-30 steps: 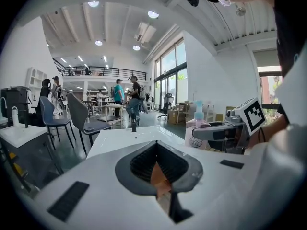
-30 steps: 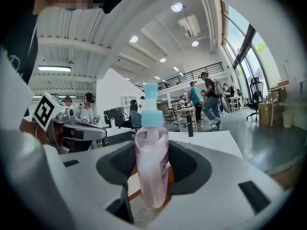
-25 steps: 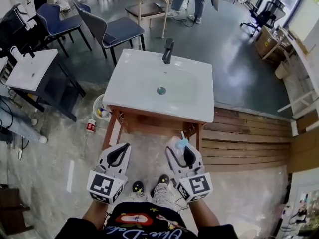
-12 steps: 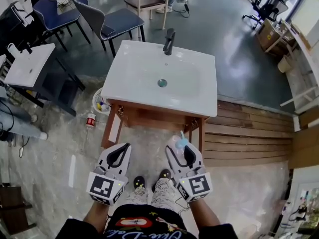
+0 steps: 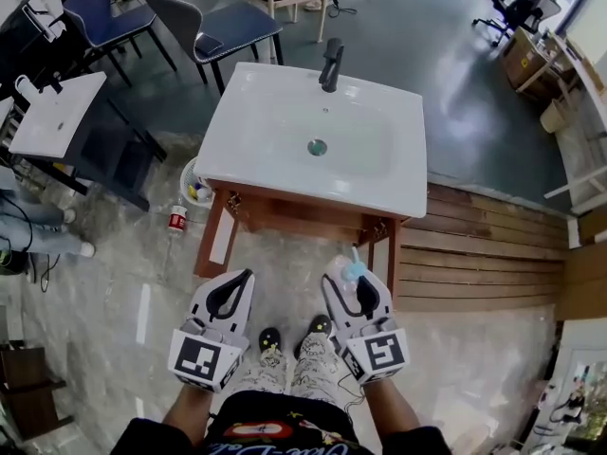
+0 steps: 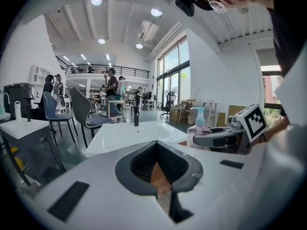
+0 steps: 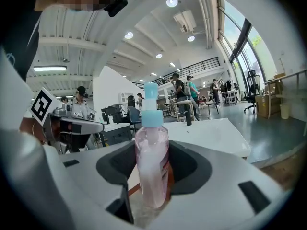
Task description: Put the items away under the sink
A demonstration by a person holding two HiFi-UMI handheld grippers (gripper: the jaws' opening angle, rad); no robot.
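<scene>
I count one pink pump bottle, upright, clamped in my right gripper before the one sink; both grippers point forward side by side, left gripper closed, empty.

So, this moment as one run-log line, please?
right gripper: shut on pink pump bottle, upright | left gripper: shut, empty | sink: ahead, bottle not stowed
</scene>
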